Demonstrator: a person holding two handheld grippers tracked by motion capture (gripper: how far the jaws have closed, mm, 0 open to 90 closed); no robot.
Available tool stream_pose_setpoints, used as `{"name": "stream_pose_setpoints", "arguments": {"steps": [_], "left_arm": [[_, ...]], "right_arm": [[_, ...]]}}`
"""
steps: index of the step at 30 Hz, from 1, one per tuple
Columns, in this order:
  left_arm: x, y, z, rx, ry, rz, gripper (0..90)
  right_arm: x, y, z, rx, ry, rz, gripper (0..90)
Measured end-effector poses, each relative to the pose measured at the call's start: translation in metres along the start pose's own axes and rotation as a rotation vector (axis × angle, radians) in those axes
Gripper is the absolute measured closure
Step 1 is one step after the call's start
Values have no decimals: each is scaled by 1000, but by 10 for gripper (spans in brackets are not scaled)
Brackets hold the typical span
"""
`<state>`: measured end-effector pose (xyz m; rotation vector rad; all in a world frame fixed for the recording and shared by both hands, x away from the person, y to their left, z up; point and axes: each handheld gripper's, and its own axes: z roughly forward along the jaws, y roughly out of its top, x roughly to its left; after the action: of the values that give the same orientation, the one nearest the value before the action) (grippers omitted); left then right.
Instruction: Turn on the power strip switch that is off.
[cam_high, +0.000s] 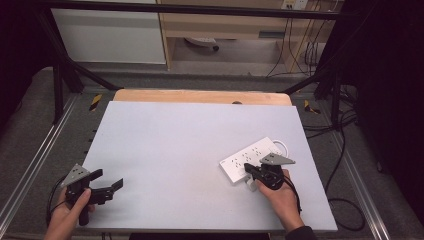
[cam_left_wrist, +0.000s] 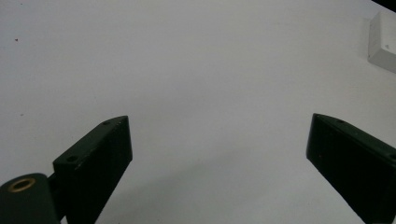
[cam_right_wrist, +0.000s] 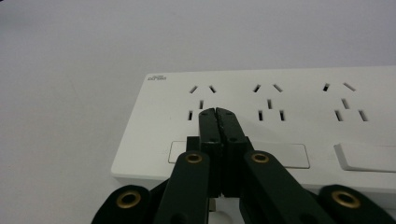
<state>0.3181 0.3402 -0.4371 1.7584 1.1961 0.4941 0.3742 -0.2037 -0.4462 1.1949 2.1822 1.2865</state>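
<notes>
Power strip (cam_high: 254, 159) lies flat on the grey table (cam_high: 170, 150), directly under the tips of my right tongs (cam_right_wrist: 218, 112), its length running away from them toward the far right edge. I judge it a rigid white plastic body, light for its bulk, with a smooth glossy top that will slip under a pinch from above. The right tongs are fully closed, holding nothing, their tips poised over the nearest bank of sockets (cam_right_wrist: 201, 100), just beyond a row of flat rocker switches (cam_right_wrist: 285, 155); whether they touch the surface I cannot tell. A white cord (cam_high: 283, 146) loops off the strip's far end and would drag if I lifted. Best hold, in my judgement, is across the narrow width on the two long side walls, near the middle, so it does not tip. Left tongs (cam_high: 106, 181) stand wide and empty over bare table, well apart from the strip.
</notes>
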Motion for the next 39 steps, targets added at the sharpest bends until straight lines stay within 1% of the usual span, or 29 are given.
{"name": "stream_pose_setpoints", "arguments": {"steps": [39], "left_arm": [[-1,0,0,6,0,3,68]], "right_arm": [[-1,-1,0,3,18,12,900]]}}
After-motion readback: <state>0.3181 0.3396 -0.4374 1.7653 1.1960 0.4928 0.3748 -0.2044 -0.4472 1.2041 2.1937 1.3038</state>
